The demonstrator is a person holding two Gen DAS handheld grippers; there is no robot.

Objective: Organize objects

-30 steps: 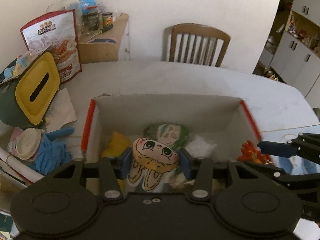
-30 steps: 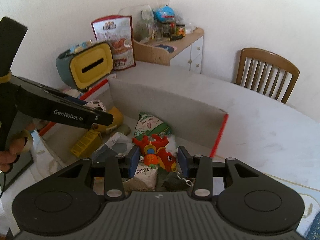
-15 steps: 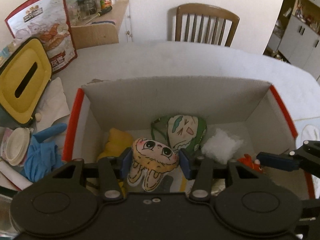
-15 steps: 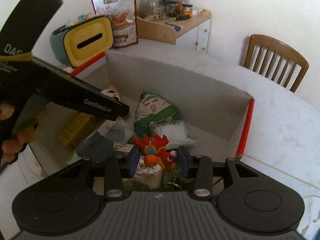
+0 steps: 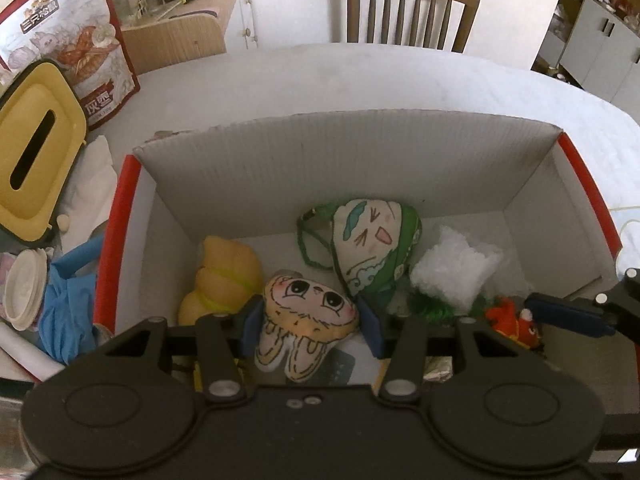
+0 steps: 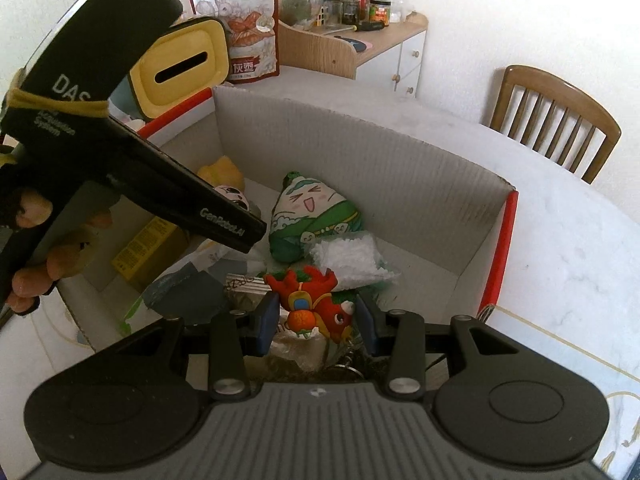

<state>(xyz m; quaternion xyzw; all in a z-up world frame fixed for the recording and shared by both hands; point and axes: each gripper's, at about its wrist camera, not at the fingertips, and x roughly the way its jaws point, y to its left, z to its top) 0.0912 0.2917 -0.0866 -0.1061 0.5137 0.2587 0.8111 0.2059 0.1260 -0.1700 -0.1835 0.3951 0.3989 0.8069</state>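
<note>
A white cardboard box [image 5: 348, 160] with red edges stands on the table. In the left wrist view my left gripper [image 5: 310, 322] is shut on a tan plush face with big eyes [image 5: 308, 312], held low inside the box. In the right wrist view my right gripper [image 6: 316, 316] is shut on a red dragon plush [image 6: 316, 300] over the box's near right part. A green dumpling plush [image 6: 314, 216], a yellow plush [image 5: 228, 276] and a white fluffy bag [image 5: 456, 272] lie on the box floor. The left gripper's black body [image 6: 120, 152] crosses the right wrist view.
A yellow-lidded tissue box [image 5: 32, 160], a red snack bag [image 5: 72, 44], blue gloves [image 5: 68, 304] and a white lid [image 5: 22, 292] crowd the table left of the box. A wooden chair [image 5: 412, 12] stands beyond the table. A yellow carton [image 6: 140, 248] lies inside the box.
Both grippers have moved forward and down into the box, each keeping hold of its plush. The box now fills more of both views.
</note>
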